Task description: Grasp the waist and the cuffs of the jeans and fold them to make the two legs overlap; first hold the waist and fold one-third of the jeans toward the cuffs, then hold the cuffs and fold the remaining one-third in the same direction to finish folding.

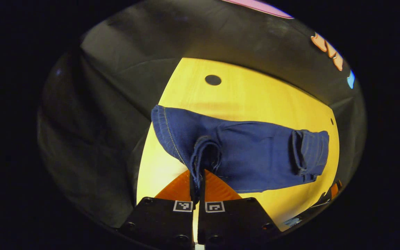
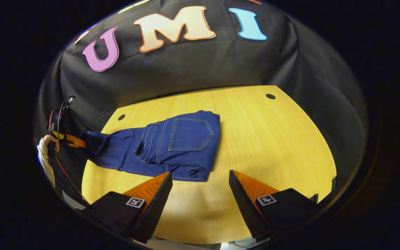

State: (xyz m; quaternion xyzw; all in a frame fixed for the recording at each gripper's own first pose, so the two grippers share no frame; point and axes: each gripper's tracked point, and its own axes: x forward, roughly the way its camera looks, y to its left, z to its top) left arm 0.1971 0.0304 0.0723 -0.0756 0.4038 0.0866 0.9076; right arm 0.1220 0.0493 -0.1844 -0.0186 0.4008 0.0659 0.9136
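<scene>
Dark blue jeans (image 1: 248,152) lie across the yellow wooden table (image 1: 248,97), legs overlapped and the waist end folded over the legs. In the left gripper view my left gripper (image 1: 197,187) is shut on the cuff end, with a bunch of denim pinched between its fingers. The right gripper view shows the jeans (image 2: 172,146) with a back pocket facing up on the folded waist part. My right gripper (image 2: 200,187) hovers open just in front of that fold, with nothing between its fingers. Farther off at the left edge, a hand holds the left gripper (image 2: 76,141) at the cuffs.
The table (image 2: 273,139) has small dark round holes (image 2: 270,96) near its far corners and bare surface right of the jeans. Black cloth walls close in behind and beside the table. A cable runs by the person's hand (image 2: 45,147).
</scene>
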